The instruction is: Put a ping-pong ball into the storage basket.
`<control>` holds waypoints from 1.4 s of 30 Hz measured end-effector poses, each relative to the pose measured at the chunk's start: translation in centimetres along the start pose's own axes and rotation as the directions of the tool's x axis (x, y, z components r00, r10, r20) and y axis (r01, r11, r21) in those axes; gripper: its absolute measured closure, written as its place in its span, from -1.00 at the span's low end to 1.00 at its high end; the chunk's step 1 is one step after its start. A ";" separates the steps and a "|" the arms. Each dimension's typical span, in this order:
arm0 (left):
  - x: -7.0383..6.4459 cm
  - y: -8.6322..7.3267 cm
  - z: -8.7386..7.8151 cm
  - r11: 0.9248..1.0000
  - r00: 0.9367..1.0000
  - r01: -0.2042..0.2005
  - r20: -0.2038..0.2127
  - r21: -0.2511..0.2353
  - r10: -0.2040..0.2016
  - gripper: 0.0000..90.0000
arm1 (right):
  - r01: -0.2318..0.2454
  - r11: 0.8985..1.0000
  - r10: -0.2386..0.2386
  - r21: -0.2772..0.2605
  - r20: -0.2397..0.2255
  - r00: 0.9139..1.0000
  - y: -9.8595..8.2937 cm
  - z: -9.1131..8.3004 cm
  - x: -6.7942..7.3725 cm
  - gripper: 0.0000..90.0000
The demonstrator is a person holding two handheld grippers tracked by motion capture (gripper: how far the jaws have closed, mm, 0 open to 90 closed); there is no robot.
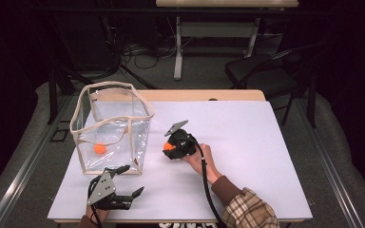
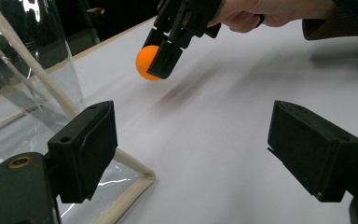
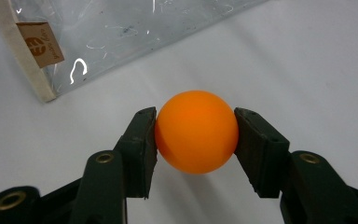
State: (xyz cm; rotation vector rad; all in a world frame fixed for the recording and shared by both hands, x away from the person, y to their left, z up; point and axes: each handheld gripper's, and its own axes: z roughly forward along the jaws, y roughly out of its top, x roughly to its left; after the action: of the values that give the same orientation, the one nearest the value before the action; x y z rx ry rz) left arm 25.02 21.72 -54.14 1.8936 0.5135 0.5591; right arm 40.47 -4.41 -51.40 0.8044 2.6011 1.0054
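A white sheet [image 1: 247,137] covers nearly the whole tabletop. Along the sheet's far edge a strip of the pale wooden table [image 1: 195,95] shows, with a small dark notch [image 1: 213,99] in that strip. Beyond the sheet's far right corner stands a dark chair [image 1: 261,71], its seat turned toward the sheet. Farther behind the sheet, a second desk has a light top [image 1: 225,3] and grey legs [image 1: 178,47] resting on the grey carpet [image 1: 204,71]. A tangle of black cables [image 1: 142,52] lies on the carpet beyond the sheet's far left corner. To the left of the sheet, a metal rail [image 1: 24,166] runs along the floor.
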 end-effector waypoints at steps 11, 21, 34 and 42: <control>0.0 0.0 0.0 1.000 1.000 -0.004 0.000 0.004 0.004 -0.65 | 0.009 1.000 -0.009 -0.010 0.010 1.000 0.3 -0.6 -0.1 0.12; 0.0 0.0 0.0 1.000 1.000 -0.003 0.001 0.009 0.003 -0.65 | 0.008 1.000 -0.008 -0.012 0.017 1.000 0.4 -1.3 -0.3 0.12; 0.0 0.0 0.0 1.000 1.000 -0.002 0.001 0.010 0.002 -0.65 | 0.004 1.000 -0.003 -0.028 0.023 1.000 0.9 -2.4 -0.3 0.12; 0.0 0.0 0.1 1.000 1.000 -0.002 0.002 0.011 0.002 -0.65 | 0.016 0.999 -0.016 -0.028 0.029 0.999 1.0 -2.7 -0.3 0.12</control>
State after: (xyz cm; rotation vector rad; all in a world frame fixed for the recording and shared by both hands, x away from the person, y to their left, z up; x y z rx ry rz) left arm 25.07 21.68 -54.15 1.9052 0.5138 0.5565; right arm 40.03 -5.45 -48.74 0.7842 2.5593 1.0162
